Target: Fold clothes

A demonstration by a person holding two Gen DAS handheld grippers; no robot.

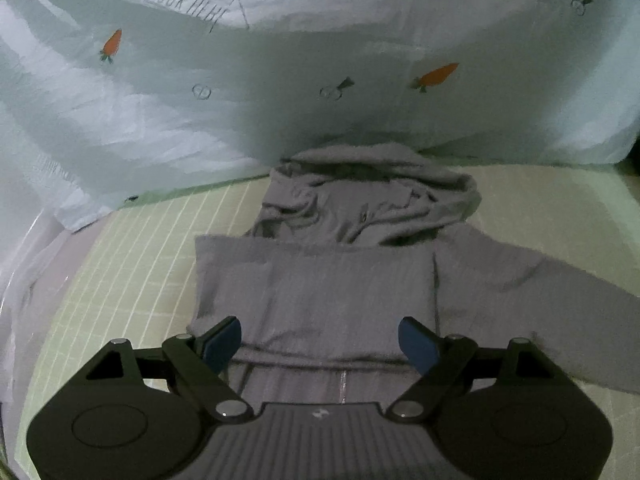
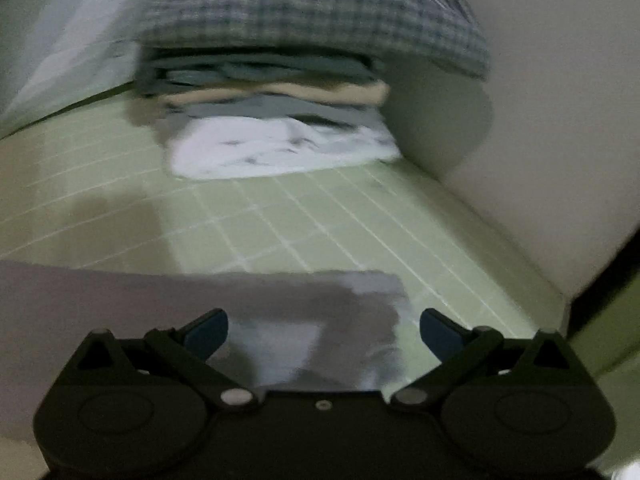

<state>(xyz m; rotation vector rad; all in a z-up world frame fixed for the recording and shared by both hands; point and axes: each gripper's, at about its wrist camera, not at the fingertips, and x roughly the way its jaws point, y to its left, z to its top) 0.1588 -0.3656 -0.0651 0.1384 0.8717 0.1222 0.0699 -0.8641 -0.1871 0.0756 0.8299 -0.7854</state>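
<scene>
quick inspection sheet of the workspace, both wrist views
surface: green grid mat, bare between garments
job's things: grey hoodie lying flat, one sleeve folded across the body, other sleeve out to the side
clutter: stack of folded clothes, plaid one on top
grippers: left gripper open over hoodie; right gripper open over sleeve
cables: nothing seen
surroundings: carrot-print sheet behind; pale wall

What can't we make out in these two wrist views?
- Left wrist: grey hoodie, its near hem hidden under the open left gripper; its sleeve runs off the right edge.
- Right wrist: motion blur; folded stack, garment count and types unclear.
- Right wrist: grey fabric beneath the open right gripper; contact with fingers unclear.
</scene>
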